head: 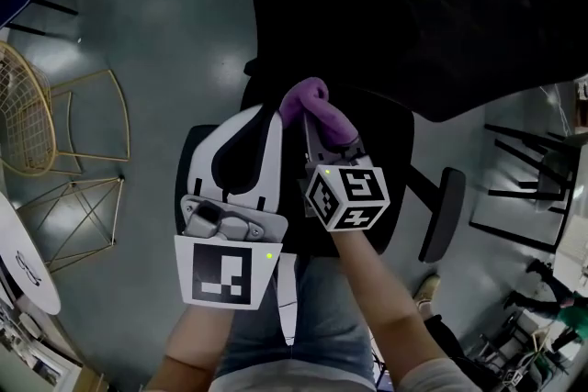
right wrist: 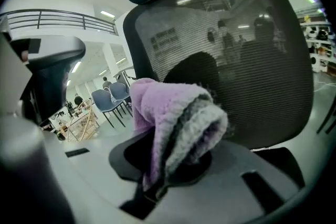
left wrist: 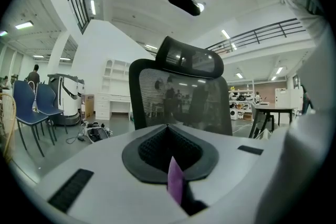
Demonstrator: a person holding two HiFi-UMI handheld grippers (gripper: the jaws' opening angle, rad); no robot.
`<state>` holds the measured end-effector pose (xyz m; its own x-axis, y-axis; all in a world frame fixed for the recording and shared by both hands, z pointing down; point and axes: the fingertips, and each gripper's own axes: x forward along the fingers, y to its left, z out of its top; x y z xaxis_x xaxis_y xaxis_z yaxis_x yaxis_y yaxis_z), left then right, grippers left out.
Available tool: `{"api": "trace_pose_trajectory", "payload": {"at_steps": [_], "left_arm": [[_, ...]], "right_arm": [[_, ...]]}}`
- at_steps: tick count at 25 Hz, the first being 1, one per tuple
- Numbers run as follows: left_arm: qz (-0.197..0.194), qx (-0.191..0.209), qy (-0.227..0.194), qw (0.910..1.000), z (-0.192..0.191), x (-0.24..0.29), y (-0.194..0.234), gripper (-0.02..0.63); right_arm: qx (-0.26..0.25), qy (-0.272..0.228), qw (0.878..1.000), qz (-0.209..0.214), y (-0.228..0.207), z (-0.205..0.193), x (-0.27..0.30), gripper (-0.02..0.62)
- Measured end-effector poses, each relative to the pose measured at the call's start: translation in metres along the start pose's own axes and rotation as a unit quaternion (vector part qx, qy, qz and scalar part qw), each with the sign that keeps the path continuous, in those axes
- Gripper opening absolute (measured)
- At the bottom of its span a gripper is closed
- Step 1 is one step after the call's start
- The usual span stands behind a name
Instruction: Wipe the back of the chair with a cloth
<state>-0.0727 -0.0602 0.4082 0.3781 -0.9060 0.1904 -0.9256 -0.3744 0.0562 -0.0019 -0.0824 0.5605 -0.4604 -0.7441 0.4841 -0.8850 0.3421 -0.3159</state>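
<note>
A black mesh office chair with a headrest [left wrist: 181, 97] [right wrist: 252, 60] stands right in front of me. From the head view its back is the big dark mass [head: 413, 5], with the seat [head: 390, 151] and an armrest [head: 443, 214] under the grippers. My right gripper [head: 310, 119] [right wrist: 173, 165] is shut on a folded purple-and-grey cloth [head: 317, 104] [right wrist: 168, 118], held up close to the mesh without clear contact. My left gripper [head: 268, 113] [left wrist: 169, 128] hangs beside it, jaws together, with a thin purple sliver [left wrist: 175, 186] in their seam.
Gold wire chairs [head: 41, 119] and a white round table [head: 20, 263] stand at the left. Black chair legs [head: 533, 162] are at the right. Blue chairs [left wrist: 31, 107] and a dark table [left wrist: 273, 110] stand farther off on the grey floor.
</note>
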Motion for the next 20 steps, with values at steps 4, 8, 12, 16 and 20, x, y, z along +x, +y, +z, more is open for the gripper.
{"api": "trace_pose_trajectory", "payload": {"at_steps": [4,8,12,16,20], "left_arm": [[-0.018,0.009,-0.002,0.9998,0.015,0.003,-0.026,0.014],[-0.041,0.026,-0.012,0.9988,0.037,0.008,-0.054,0.014],[-0.055,0.032,-0.015,0.9978,0.058,0.003,-0.075,0.014],[-0.066,0.04,-0.023,0.9968,0.08,-0.002,-0.093,0.014],[-0.071,0.05,-0.032,0.9957,0.1,-0.005,-0.103,0.014]], "right_arm": [[-0.002,-0.013,1.0,-0.001,-0.01,0.021,-0.036,0.055],[-0.008,-0.031,0.999,-0.006,-0.018,0.047,-0.07,0.055],[-0.012,-0.048,0.999,-0.005,-0.015,0.074,-0.103,0.055],[-0.018,-0.069,0.997,-0.002,-0.013,0.103,-0.13,0.055],[-0.031,-0.087,0.996,0.002,-0.007,0.125,-0.152,0.055]]}}
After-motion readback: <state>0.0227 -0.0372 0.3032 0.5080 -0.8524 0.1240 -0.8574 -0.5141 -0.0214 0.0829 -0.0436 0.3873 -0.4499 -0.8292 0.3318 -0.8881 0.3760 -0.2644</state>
